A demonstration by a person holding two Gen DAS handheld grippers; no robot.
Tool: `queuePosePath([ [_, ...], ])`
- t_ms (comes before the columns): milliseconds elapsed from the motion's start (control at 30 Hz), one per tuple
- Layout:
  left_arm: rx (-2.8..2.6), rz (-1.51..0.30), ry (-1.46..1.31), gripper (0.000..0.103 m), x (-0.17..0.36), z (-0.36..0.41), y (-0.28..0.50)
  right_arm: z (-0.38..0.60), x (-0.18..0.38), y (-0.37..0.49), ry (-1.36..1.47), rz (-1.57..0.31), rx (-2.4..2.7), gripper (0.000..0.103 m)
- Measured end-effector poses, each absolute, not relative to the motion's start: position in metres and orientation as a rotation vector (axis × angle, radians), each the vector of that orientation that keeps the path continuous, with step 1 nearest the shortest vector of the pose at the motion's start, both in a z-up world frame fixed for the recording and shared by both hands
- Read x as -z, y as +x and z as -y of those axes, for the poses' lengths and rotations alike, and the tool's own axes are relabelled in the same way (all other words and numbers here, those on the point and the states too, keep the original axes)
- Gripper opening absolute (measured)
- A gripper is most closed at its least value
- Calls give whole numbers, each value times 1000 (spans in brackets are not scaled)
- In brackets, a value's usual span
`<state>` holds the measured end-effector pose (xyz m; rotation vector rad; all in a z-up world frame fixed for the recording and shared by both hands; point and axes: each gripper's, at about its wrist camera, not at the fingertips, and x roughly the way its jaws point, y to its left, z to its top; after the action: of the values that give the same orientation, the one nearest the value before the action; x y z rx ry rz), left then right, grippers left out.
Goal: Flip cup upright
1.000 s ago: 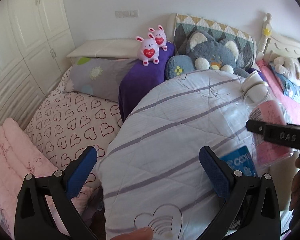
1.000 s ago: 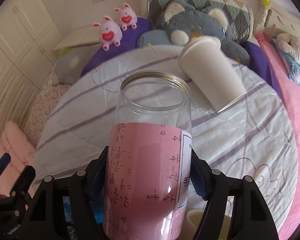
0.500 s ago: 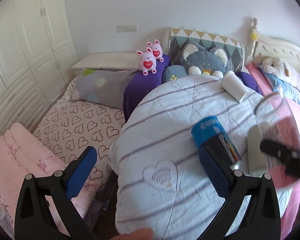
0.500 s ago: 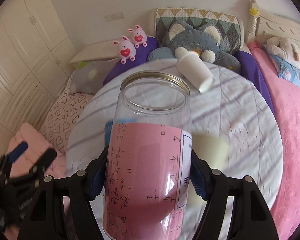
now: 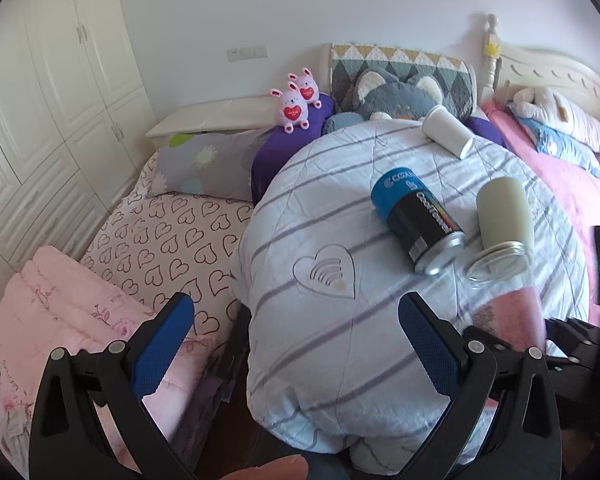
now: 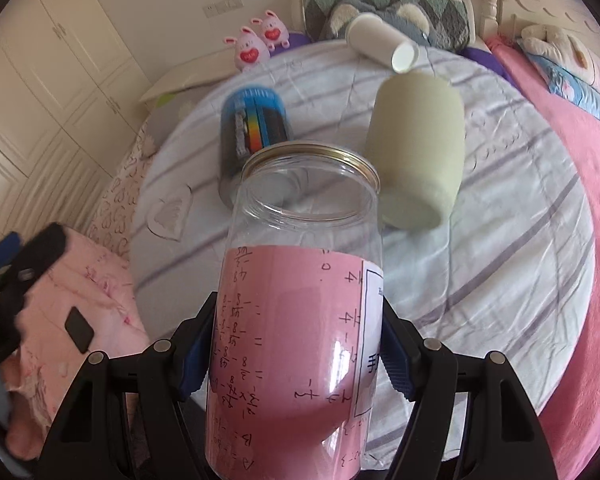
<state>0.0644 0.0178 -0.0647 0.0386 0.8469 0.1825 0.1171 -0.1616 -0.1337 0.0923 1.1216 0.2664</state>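
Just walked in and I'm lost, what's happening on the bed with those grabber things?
A person holds a tool in each hand over a striped quilt. The right tool is shut on a clear jar with pink paper inside, mouth pointing away from the camera. The left tool is open and holds nothing. On the quilt lie a blue can, a green cup and a white cup, all on their sides, none set upright yet.

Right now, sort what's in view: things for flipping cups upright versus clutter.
Job:
clear jar, held in right claw
white cup, on its side
green cup, lying
blue can, lying
left claw, open

Clutter:
pink bunnies
grey plush
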Motion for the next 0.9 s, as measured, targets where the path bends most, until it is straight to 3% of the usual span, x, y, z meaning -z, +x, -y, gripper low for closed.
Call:
queuePosePath([
  [133, -179, -857, 36, 103, 66, -15, 59, 158, 146, 115, 84, -1149, -256, 73],
  [167, -178, -860, 36, 103, 66, -14, 58, 157, 146, 113, 82, -1152, -259, 82],
  [200, -175, -862, 36, 103, 66, -13, 57, 157, 146, 111, 75, -1149, -260, 83],
  [533, -164, -833, 48, 103, 54, -1, 45, 169, 118, 88, 54, -1036, -231, 83],
  [900, -135, -777, 34, 103, 35, 11, 12, 206, 40, 18, 63, -765, -118, 83],
])
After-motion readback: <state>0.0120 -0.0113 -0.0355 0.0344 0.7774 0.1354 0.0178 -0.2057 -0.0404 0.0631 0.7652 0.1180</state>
